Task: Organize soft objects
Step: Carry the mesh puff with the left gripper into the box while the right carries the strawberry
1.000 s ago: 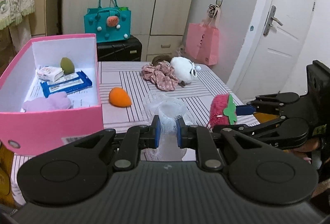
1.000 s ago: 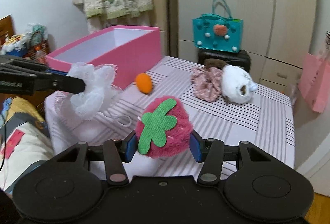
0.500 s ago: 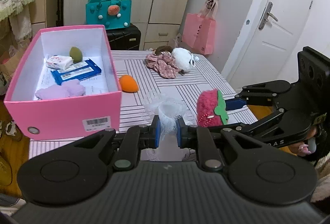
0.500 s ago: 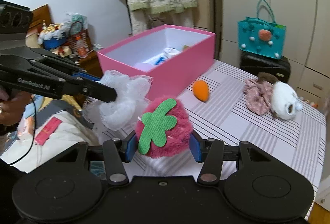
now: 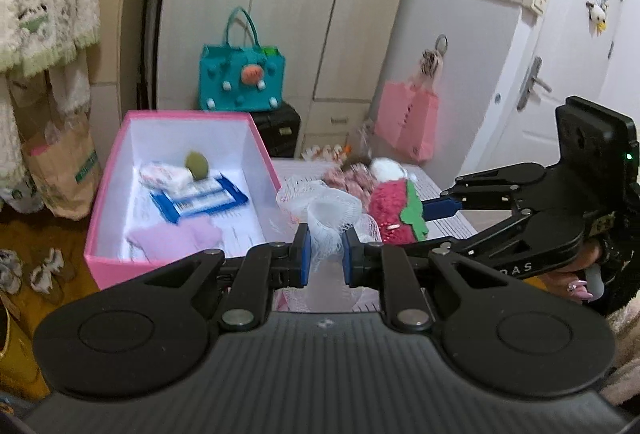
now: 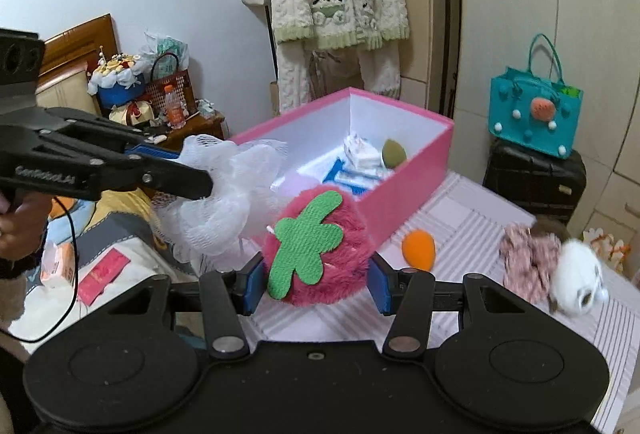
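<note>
Strawberry plush (image 6: pixel 320 248) sits clamped in the right claw (image 6: pixel 316 284), jaws about half wide on it; mesh pouf (image 5: pixel 326 218) is pinched tight in the left claw (image 5: pixel 324 260). Both have risen off the striped tabletop (image 6: pixel 472 230) since a sec ago & now hang beside the pink box (image 5: pixel 120 258). Prob next: drop both in w/ the other soft bits.

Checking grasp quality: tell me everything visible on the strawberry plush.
The strawberry plush is a round, fuzzy, dark pink ball with a flat green felt leaf on the side facing the right wrist camera and small pale seed marks. It is clamped between the blue pads of the right gripper, lifted off the striped table, beside the white mesh pouf, near the pink box.
</note>
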Demonstrator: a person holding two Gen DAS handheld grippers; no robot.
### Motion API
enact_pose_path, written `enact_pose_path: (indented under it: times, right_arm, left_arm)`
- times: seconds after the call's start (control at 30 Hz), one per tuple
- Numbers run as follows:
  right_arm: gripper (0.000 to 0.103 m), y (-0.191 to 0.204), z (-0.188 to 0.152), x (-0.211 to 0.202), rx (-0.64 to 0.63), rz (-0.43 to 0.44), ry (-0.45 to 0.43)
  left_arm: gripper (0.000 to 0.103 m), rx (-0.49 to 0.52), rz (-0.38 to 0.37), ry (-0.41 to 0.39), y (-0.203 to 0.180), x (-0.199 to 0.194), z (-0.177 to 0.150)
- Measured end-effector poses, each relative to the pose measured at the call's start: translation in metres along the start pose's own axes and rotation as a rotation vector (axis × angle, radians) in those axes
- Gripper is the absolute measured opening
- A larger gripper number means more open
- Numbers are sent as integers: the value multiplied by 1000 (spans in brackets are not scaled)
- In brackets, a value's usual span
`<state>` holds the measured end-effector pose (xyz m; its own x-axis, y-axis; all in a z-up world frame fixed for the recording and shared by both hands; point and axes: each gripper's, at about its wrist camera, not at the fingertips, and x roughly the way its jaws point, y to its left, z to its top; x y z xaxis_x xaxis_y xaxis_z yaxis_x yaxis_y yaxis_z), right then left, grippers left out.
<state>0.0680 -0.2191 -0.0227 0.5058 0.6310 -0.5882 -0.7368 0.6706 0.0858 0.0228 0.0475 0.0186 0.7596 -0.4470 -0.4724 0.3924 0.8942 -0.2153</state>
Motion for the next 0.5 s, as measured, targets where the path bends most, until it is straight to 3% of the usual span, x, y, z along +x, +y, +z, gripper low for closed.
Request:
enact_pose_path:
  times: [0.33,0.5]
  right_arm:
    - [57,3,48,36,-28,42,-75]
    - [57,1,70,59,-50,23,-87]
  left_arm:
    - [14,-38,61,-131,46,5,28]
    - [14,-54,113,-173,66,21,37]
